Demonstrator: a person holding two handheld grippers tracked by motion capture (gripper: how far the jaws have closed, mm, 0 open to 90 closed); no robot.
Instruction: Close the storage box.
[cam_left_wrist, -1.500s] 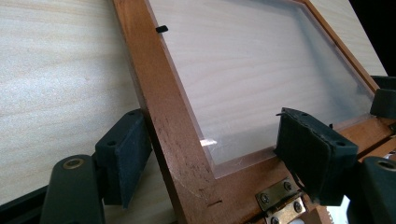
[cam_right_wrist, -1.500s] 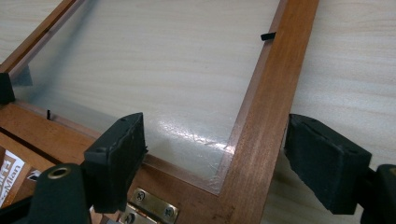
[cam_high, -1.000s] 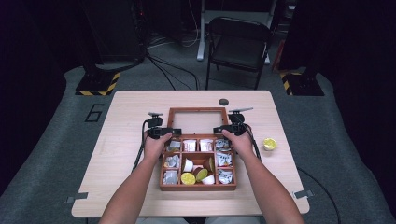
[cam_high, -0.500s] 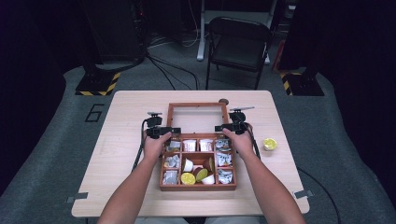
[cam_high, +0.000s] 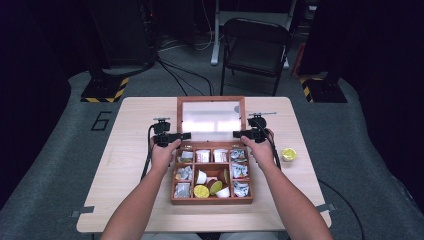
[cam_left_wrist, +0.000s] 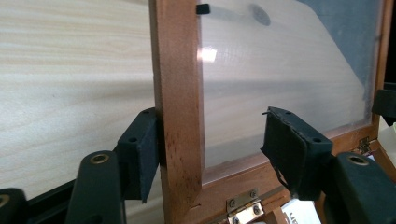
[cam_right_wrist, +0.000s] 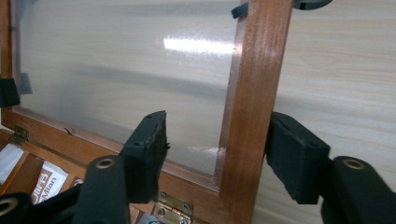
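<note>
Lid swung further back, box now open

On the desk (cam_high: 135, 125), left hand-held gripper (cam_high: 176, 136) straddles the glass lid (cam_high: 211, 116) frame's left side, jaws wide; wooden box (cam_high: 212, 200) sits mid-desk; right hand-held gripper (cam_high: 242, 134) likewise wide around the right side

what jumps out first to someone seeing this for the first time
A wooden compartment box of packets and small cups sits mid-table, its glass lid open. The left gripper and right gripper each straddle a side rail of the lid frame, jaws apart. A lone yellow cup rests near the table's right edge.
</note>
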